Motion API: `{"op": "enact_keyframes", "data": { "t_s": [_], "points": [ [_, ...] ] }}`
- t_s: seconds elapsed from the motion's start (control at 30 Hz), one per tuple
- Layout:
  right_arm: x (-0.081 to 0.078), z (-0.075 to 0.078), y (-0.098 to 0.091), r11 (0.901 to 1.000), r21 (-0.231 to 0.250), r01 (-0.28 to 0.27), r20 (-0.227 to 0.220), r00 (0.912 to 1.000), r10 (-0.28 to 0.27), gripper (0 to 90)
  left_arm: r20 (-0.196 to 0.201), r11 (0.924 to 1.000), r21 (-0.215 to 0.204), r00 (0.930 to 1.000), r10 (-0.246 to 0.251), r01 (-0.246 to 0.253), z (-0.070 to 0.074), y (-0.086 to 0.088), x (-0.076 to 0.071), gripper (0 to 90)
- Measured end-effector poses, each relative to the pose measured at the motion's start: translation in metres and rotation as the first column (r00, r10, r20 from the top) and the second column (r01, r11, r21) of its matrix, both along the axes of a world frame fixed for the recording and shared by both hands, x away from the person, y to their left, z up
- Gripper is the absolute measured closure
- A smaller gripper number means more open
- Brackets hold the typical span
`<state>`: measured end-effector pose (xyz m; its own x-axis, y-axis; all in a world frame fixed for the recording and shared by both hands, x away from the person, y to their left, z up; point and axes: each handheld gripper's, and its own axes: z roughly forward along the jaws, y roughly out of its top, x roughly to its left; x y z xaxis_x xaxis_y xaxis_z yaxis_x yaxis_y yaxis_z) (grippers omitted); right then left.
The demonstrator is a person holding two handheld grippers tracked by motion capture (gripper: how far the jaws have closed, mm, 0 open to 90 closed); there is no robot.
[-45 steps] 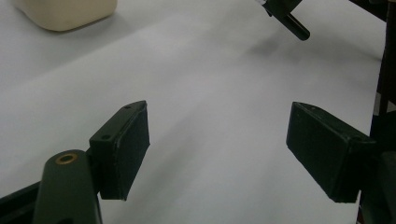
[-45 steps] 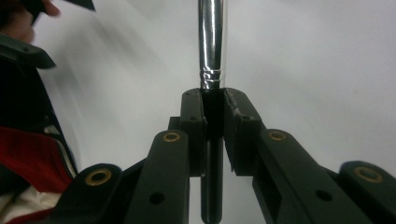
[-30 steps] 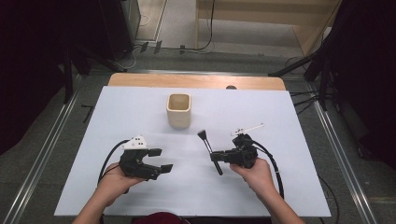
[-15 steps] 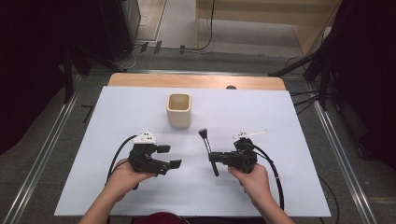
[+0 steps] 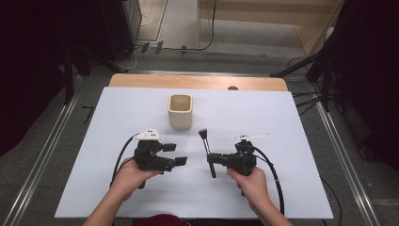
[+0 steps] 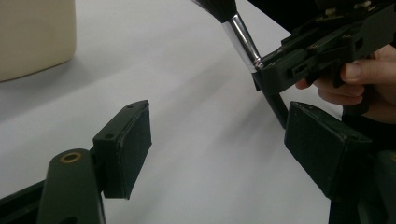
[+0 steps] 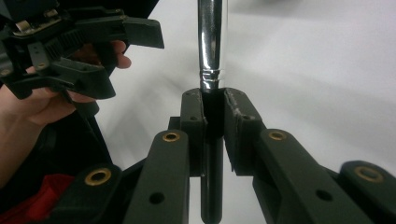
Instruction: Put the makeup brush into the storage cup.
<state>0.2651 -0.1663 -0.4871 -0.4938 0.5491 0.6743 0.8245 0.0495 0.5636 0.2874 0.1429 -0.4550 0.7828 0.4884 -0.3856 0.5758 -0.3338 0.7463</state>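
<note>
brush (image 5: 205,147): light, stiff, slick metal ferrule | your right gripper (image 5: 211,160) clamps its black handle; keep hold there | left gripper (image 5: 178,154) wide, empty

White tabletop (image 5: 291,122) with one cream cup (image 5: 180,111) on it

The tabletop is a pale sheet over a wooden board, whose bare edge (image 5: 197,82) shows as a strip along the far side, beyond the cup. The cup stands upright and square-mouthed, nearer that far strip than the near edge and a little left of the middle. In the left gripper view the cup (image 6: 32,37) rests flat on the white surface.
</note>
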Motion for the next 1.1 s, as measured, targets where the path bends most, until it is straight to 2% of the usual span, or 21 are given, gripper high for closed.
{"op": "enact_keyframes", "data": {
  "t_s": [0.1, 0.13, 0.37, 0.6, 0.83, 0.93, 1.1],
  "points": [
    [0.002, -0.003, 0.0, 1.0, 0.007, -0.001, 0.002, 1.0, 0.001, 80.4, -0.012, 1.0, -0.003, 0.9999, 0.002, -0.002, 0.0, -0.001, 0.001, 23.7],
    [0.002, -0.003, 0.0, 0.9999, 0.012, 0.0, -0.003, 1.0, 0.0, 80.4, -0.027, 0.9999, -0.013, 0.9996, 0.002, -0.002, 0.0, -0.002, 0.002, 23.9],
    [0.0, -0.004, 0.005, 0.9998, 0.018, -0.003, 0.002, 1.0, 0.003, 80.4, -0.062, 0.9984, -0.056, 0.9981, 0.002, -0.006, -0.001, -0.009, 0.005, 24.4],
    [-0.001, -0.004, 0.01, 0.9996, 0.027, -0.007, 0.016, 0.9998, 0.006, 80.4, -0.101, 0.9969, -0.078, 0.9948, 0.001, -0.009, -0.003, -0.014, 0.008, 25.4],
    [-0.002, -0.002, 0.01, 0.9992, 0.04, -0.007, 0.027, 0.9996, 0.006, 80.5, -0.11, 0.9945, -0.099, 0.9936, 0.025, -0.036, -0.003, -0.016, 0.011, 26.4],
    [-0.002, -0.002, 0.011, 0.9993, 0.036, 0.0, 0.026, 0.9997, -0.001, 80.5, -0.104, 0.9948, -0.094, 0.9941, 0.031, -0.04, -0.003, -0.018, 0.011, 26.6],
    [-0.004, -0.002, 0.014, 0.9995, 0.03, 0.004, 0.031, 0.9995, -0.005, 80.5, -0.117, 0.993, -0.11, 0.9926, 0.03, -0.043, -0.004, -0.022, 0.011, 28.2]
  ]
}}
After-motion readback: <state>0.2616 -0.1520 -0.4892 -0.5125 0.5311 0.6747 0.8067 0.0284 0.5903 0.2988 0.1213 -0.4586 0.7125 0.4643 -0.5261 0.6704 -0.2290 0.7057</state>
